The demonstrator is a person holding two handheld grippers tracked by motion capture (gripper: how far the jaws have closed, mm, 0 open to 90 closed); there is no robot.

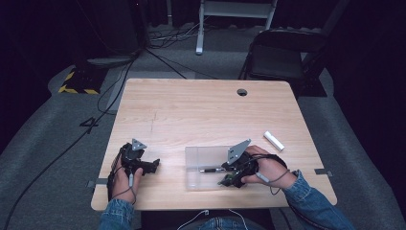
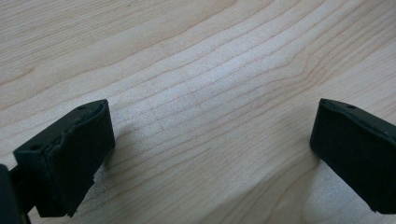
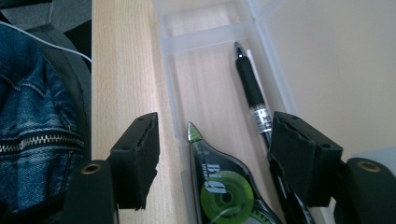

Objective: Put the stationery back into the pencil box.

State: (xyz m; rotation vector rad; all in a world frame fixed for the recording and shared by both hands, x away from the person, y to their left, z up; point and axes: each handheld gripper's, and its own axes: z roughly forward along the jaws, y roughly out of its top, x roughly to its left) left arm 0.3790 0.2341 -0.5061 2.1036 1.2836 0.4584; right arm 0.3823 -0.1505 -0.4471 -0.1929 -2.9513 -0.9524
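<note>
**Correction tape going into the clear case: light, slick, easy to drop**

Your right gripper stands wide, jaws either side of the correction tape without pressing it. The tape lies in the clear plastic case near the table's front edge, just beside a black pen. Expect a light, hard, slippery shell; take it across the flat sides at the green wheel, not the tapered tip. The case looks thin and will likely slide. Your left gripper rests wide open over bare wood.
</note>
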